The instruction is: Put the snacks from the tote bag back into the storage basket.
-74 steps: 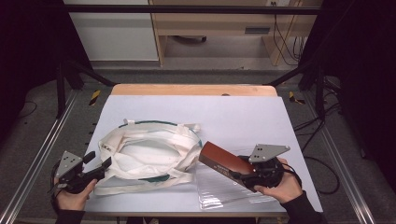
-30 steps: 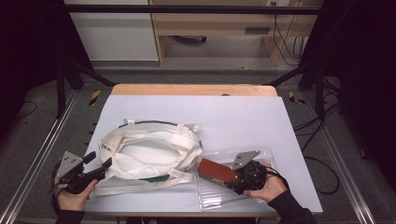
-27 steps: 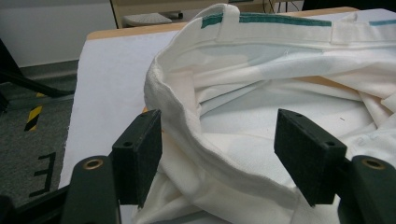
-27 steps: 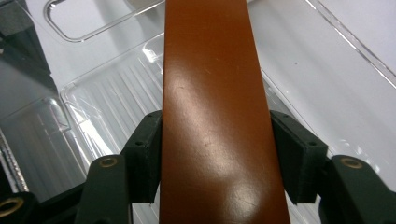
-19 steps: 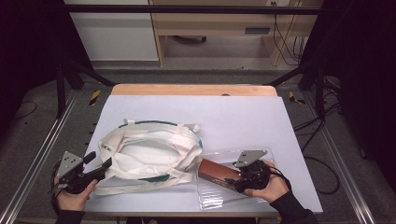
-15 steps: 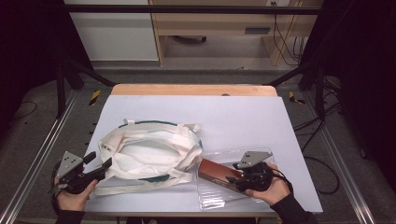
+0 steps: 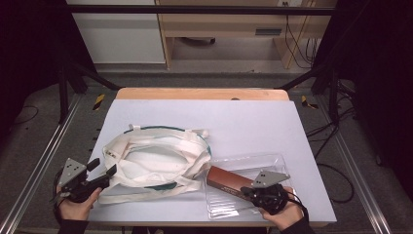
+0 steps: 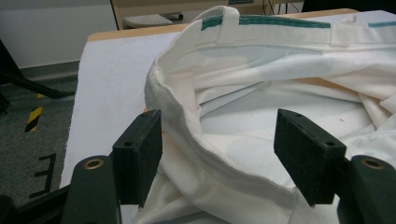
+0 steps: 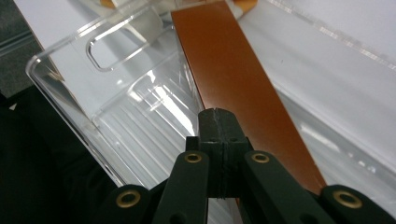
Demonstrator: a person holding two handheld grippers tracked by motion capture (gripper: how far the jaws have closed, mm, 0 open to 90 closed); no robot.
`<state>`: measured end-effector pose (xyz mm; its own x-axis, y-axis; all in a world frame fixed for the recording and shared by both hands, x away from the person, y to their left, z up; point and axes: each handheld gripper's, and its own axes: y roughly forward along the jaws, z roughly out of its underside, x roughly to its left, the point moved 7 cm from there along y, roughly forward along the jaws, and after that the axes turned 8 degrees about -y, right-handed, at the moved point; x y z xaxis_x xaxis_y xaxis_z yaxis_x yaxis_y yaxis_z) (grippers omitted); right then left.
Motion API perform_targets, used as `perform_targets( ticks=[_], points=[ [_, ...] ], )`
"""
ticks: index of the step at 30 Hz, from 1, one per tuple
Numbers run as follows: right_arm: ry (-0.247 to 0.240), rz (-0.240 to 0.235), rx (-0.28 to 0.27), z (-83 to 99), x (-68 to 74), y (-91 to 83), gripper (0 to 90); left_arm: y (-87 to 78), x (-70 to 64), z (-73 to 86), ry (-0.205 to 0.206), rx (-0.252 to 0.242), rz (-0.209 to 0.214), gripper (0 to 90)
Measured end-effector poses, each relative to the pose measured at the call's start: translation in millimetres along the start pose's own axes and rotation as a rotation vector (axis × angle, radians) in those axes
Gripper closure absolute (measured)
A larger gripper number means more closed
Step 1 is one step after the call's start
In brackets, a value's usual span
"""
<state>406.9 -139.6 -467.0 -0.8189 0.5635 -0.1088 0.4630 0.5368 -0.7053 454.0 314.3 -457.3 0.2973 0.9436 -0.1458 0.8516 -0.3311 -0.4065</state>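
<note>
At the lower right of the frame, the right tool (image 7: 249,191) is closed, resting on the brown box (image 7: 229,179) inside the clear tray (image 7: 272,161). At the lower left, the left tool (image 8: 219,154) is open around the rim of the white bag (image 7: 156,161).

The right gripper (image 7: 249,192) has carried the brown box (image 7: 229,180) down from its raised, tilted position above the table. Now the box lies low inside the clear plastic tray (image 7: 272,161). The right hand (image 7: 285,214) has moved closer to the table's near edge.
</note>
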Motion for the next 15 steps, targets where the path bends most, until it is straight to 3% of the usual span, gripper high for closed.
perform_targets(
  ticks=[3,15],
  points=[
    [0.009,-0.010,0.017,2.6,0.4,3.6,90.0,-0.1,0.5,0.2,0.001,0.002,-0.004,32.8],
    [-0.002,0.038,0.052,-1.7,-11.5,13.2,90.0,0.8,0.2,0.6,0.004,0.006,0.000,32.8]
  ],
)
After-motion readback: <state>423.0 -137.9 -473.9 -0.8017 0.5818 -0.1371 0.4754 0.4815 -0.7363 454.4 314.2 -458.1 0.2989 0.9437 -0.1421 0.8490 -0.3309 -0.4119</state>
